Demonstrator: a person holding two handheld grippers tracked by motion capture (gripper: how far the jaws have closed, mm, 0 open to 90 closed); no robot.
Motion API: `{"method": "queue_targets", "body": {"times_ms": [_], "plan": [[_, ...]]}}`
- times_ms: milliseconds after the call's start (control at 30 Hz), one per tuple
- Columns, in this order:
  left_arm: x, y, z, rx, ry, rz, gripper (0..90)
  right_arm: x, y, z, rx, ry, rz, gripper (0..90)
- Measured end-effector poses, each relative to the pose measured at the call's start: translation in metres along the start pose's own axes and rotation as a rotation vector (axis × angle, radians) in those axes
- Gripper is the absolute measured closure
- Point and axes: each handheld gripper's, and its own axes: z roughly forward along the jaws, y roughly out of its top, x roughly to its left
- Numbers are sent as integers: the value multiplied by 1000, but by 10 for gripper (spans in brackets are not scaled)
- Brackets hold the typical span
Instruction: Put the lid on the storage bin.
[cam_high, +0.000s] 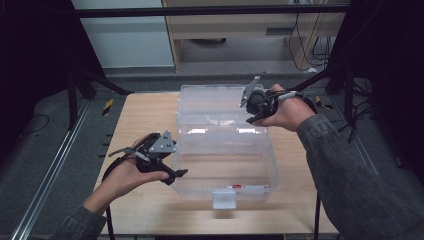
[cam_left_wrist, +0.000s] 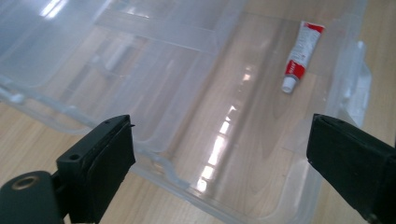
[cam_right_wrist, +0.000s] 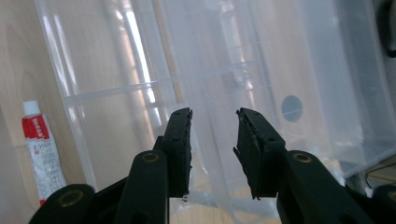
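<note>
Two claws over the clear box: left claw wide, right claw narrow, empty; tube lies inside.

Both forearms wear grey knit sleeves. Each hand carries a black two-jaw gripper, the left gripper and the right gripper, topped by a grey triangular plate. Brass-ringed screw holes mark the jaw arms, and thin cables trail back.

Grey floor, pale wooden cabinet, black frame

High view above the table; both gripper views close, sharing the clear box and tube.
</note>
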Motion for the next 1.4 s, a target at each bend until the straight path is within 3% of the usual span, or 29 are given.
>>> {"method": "queue_targets", "body": {"times_ms": [167,333,667,800,933,1033,1400], "plan": [[-11,-4,9,54,-32,38,61,0,6,13,77,36,-52,659],[-20,-5,17,87,-108,72,106,-7,1,15,109,58,-77,740],[-32,-8,32,163,-168,120,244,-8,4,14,126,82,-119,820],[-33,-9,34,175,-181,107,369,-8,2,14,122,75,-116,814],[-36,-11,37,183,-227,110,470,-7,3,14,127,69,-115,805],[-37,-13,41,215,-230,115,515,-7,4,15,124,68,-119,792],[-38,-14,60,238,-269,108,707,-4,11,18,125,66,-132,806]]}}
